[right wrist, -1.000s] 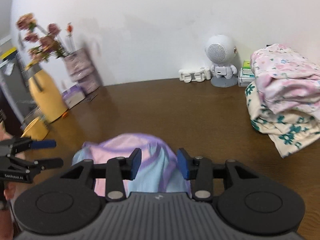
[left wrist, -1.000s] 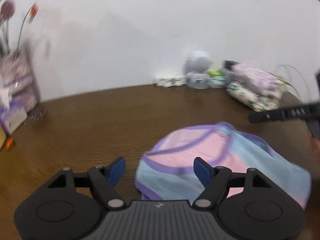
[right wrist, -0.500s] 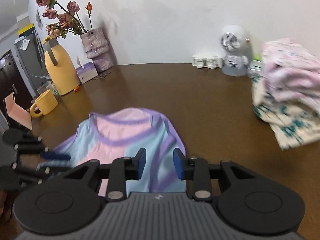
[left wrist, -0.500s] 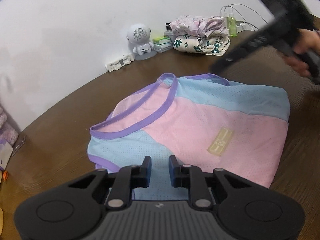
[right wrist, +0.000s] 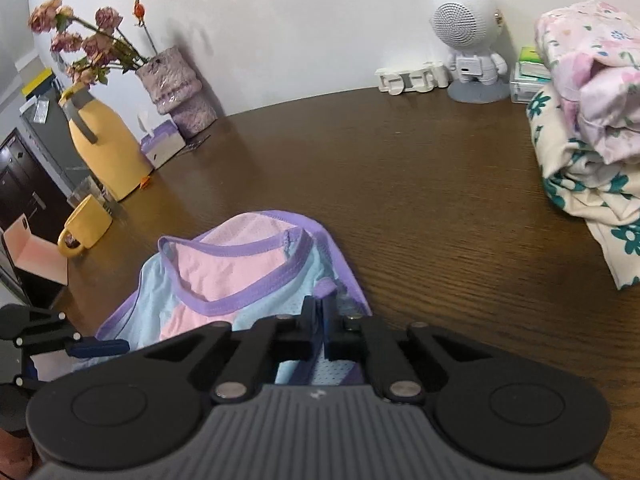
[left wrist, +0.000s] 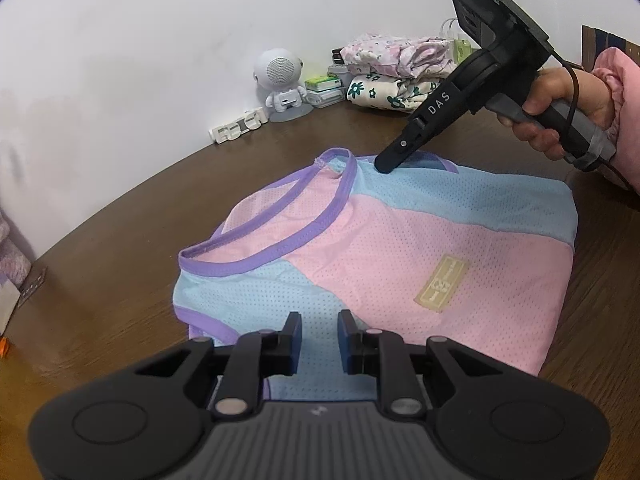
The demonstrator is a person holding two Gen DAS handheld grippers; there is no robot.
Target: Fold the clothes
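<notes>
The pink-and-blue mesh top (left wrist: pixel 400 248) lies flat on the desk (right wrist: pixel 440 200), its long axis running between the 2 grippers. The right hand-held gripper (right wrist: pixel 319 320) pinches the far shoulder edge; the left hand-held gripper (left wrist: pixel 319 338) hovers over the near edge, fingers slightly parted — gripping nothing.

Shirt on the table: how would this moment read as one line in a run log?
shirt: flat on table | right hand-held gripper: shut on shirt shoulder | left hand-held gripper: open over other shoulder
</notes>
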